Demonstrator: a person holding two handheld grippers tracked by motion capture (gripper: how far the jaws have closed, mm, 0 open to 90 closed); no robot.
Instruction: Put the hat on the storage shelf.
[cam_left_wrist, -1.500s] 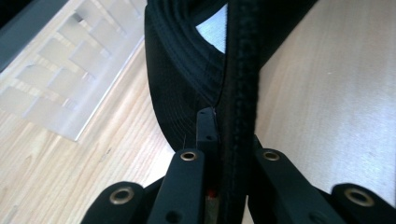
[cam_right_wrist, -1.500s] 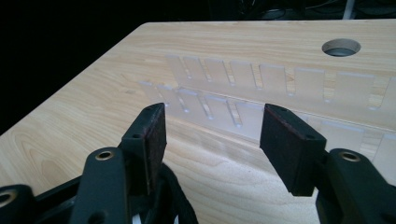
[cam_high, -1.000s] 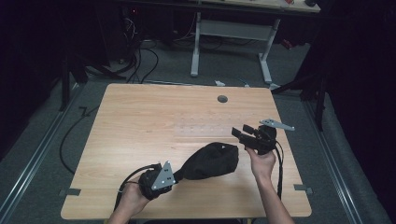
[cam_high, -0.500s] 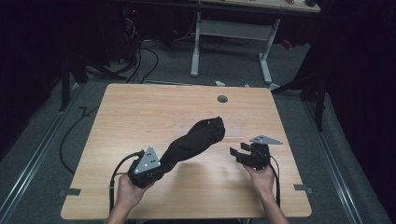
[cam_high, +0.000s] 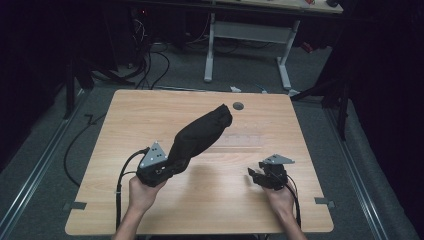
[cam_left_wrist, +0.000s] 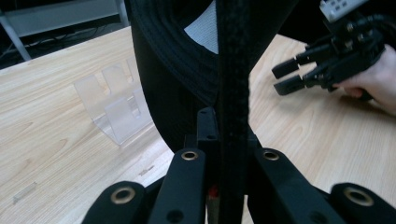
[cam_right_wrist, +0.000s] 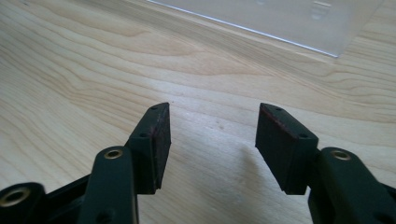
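Observation:
A long black fabric piece (cam_high: 200, 134) is held up off the table, slanting away toward the far side. My left gripper (cam_high: 170, 169) is shut on its near end. In the left gripper view a black seam of the fabric (cam_left_wrist: 232, 93) runs up between the jaws of the left gripper (cam_left_wrist: 232, 151), with a white label inside the opening. My right gripper (cam_high: 253, 175) rests low near the table's front right, open and empty. The right gripper (cam_right_wrist: 212, 135) has bare wood between its pads, and it also appears as the right gripper (cam_left_wrist: 287, 77) with its jaws parted.
A clear acrylic stand (cam_high: 241, 140) sits mid-table, beneath and right of the raised fabric; the stand (cam_left_wrist: 116, 108) is stepped. The wooden table (cam_high: 140, 115) has a round cable hole (cam_high: 238, 105) at the far side. Another desk (cam_high: 250, 31) and floor cables (cam_high: 150, 57) lie beyond.
The left gripper has raised the black fabric so that it now slants up off the table. The right gripper has drawn back from the fabric to the front right.

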